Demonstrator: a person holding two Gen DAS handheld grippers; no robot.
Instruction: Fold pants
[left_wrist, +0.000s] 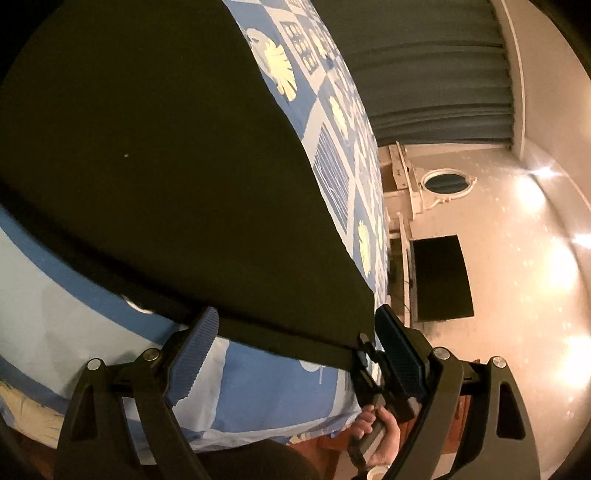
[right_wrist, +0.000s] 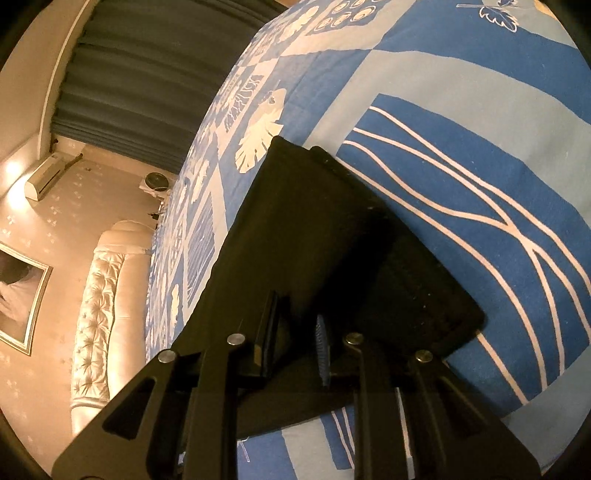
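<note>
Black pants (left_wrist: 155, 155) lie spread flat on a blue-and-white patterned bedspread (left_wrist: 258, 391). In the left wrist view my left gripper (left_wrist: 295, 332) is open, its blue pads (left_wrist: 194, 354) straddling the near hem of the pants without pinching it. The right gripper's dark body (left_wrist: 369, 373) shows below the hem corner, held by a hand (left_wrist: 380, 435). In the right wrist view the pants (right_wrist: 314, 236) run away from me. My right gripper (right_wrist: 295, 332) sits over the near edge, jaws partly apart with cloth between them; a grip is not clear.
The bedspread (right_wrist: 461, 110) covers the bed. A cream tufted headboard (right_wrist: 99, 310), dark curtains (right_wrist: 140, 74), a wall air conditioner (right_wrist: 44, 177) and a framed picture (right_wrist: 18, 291) stand beyond. A dark wall screen (left_wrist: 441, 277) and round mirror (left_wrist: 445, 181) show in the left wrist view.
</note>
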